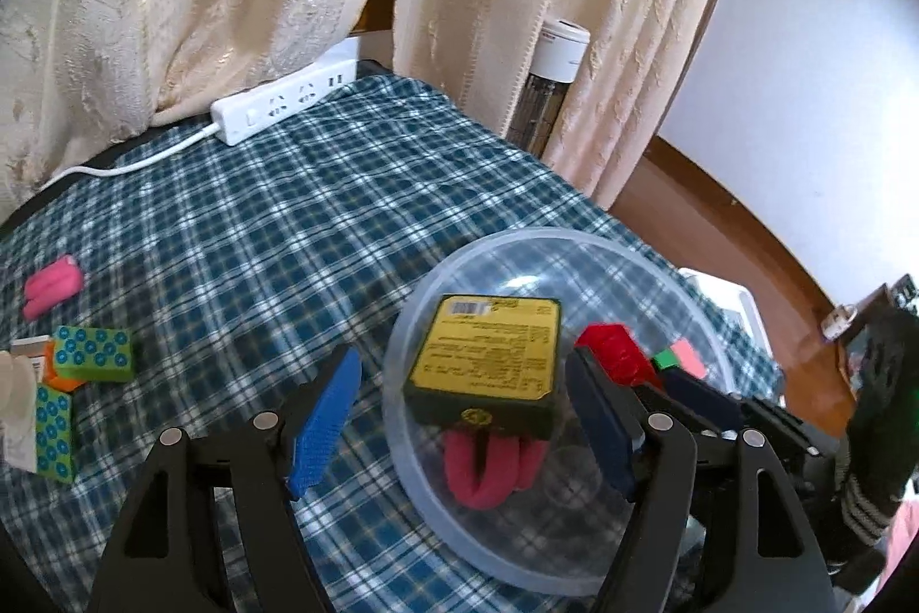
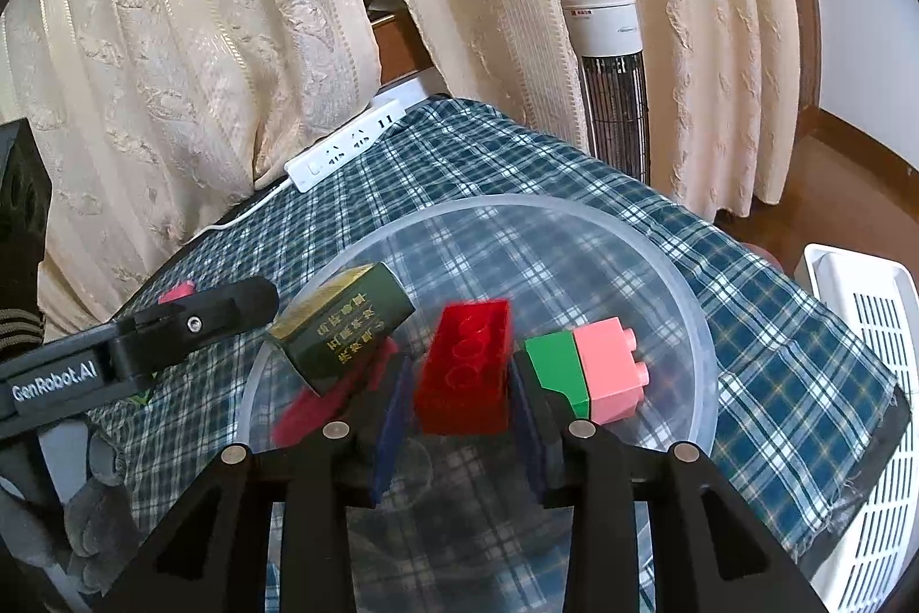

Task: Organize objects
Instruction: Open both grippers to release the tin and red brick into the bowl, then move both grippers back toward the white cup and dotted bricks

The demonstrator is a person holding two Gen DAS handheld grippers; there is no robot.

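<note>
A clear plastic bowl (image 1: 678,280) (image 2: 689,280) stands on the plaid cloth. In it lie a dark green box with a yellow label (image 1: 488,354) (image 2: 339,331), a pink folded band (image 1: 494,463) under the box, and a green-and-pink brick (image 2: 591,371). My right gripper (image 2: 462,406) is shut on a red brick (image 2: 468,366) over the bowl; the brick also shows in the left wrist view (image 1: 614,351). My left gripper (image 1: 465,417) is open around the bowl's near left rim, with nothing between its pads.
To the left lie another pink band (image 1: 51,285), green dotted boxes (image 1: 95,354) and an orange piece. A white power strip (image 1: 281,101) sits at the far edge by the curtains. A tower fan (image 2: 611,84) and a white basket (image 2: 861,383) stand to the right.
</note>
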